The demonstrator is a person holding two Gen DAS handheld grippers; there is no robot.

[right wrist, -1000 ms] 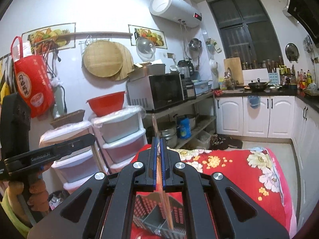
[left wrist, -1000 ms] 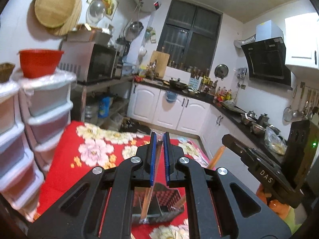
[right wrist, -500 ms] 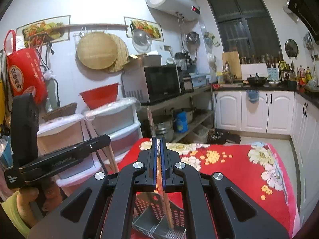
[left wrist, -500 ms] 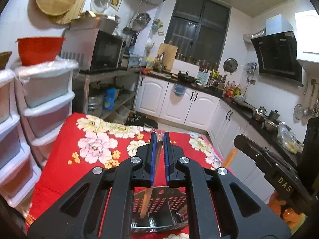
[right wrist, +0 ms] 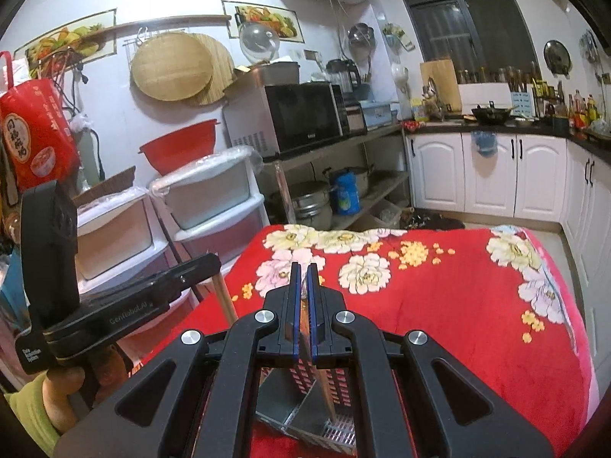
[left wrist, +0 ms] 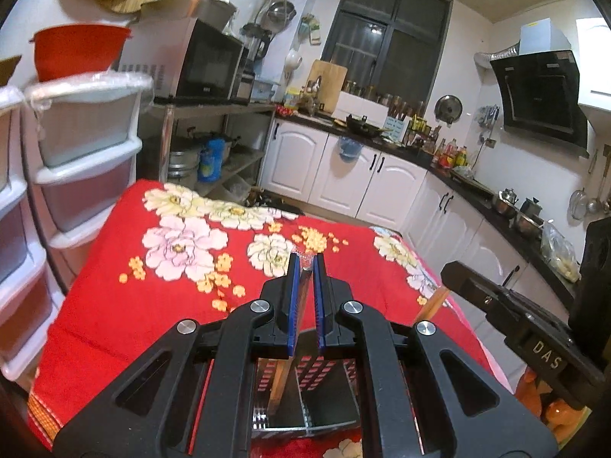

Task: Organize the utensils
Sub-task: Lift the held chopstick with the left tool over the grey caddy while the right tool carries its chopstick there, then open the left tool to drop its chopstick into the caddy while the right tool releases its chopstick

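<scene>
Left wrist view: the left hand-held gripper (left wrist: 305, 263) is closed on a wooden chopstick (left wrist: 278, 381), whose clear-wrapped top pokes out just past the fingertips while its lower length runs down behind the blue pads (left wrist: 293, 301) into a grey perforated utensil holder (left wrist: 324, 381) directly beneath. The holder has a divider, and the chopstick sits in the compartment on the left hand-held gripper's left side. The holder stands on a desk covered with a red floral cloth (left wrist: 172, 267), which spreads ahead of the fingertips. To the right, the right hand-held gripper's black body (left wrist: 515, 324) shows, with a wooden stick (left wrist: 431, 303) beneath it.

Right wrist view: the right hand-held gripper (right wrist: 304, 267) is closed on a second wooden chopstick (right wrist: 326, 393), which slants down below the pads into the utensil holder (right wrist: 305, 412), its tip near the holder's floor on the right side of the divider. The left hand-held gripper (right wrist: 126, 297) is off to the left, a wooden stick angling down from it. Stacked plastic drawers (right wrist: 214, 206) stand beyond it.
</scene>
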